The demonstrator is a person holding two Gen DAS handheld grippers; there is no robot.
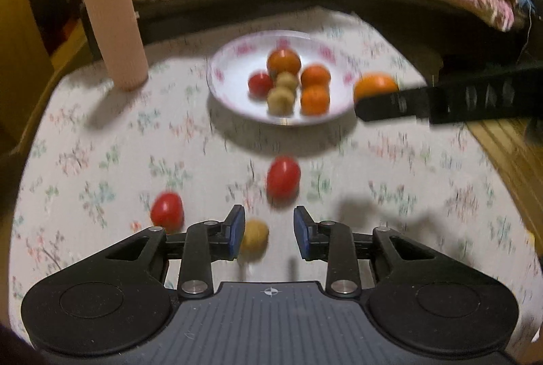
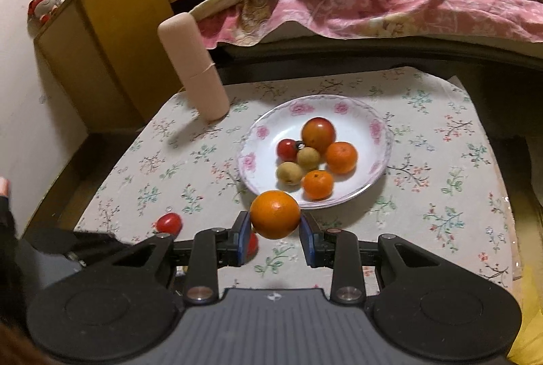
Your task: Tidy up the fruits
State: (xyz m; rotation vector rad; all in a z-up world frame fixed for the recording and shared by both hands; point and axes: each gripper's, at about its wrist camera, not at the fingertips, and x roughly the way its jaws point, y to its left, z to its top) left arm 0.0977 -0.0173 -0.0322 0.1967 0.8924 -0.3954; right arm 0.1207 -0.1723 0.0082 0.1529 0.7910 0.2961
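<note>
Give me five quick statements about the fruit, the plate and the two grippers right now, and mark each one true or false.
1. The right gripper holds an orange. True.
2. The left gripper is clamped on a red tomato. False: it is open and holds nothing; the nearest red tomato lies on the tablecloth ahead of it.
3. The plate holds six fruits. True.
4. The plate is plain white. False: its rim has pink flowers.
5. The pink cylinder stands inside the plate. False: it stands on the tablecloth, apart from the plate.
</note>
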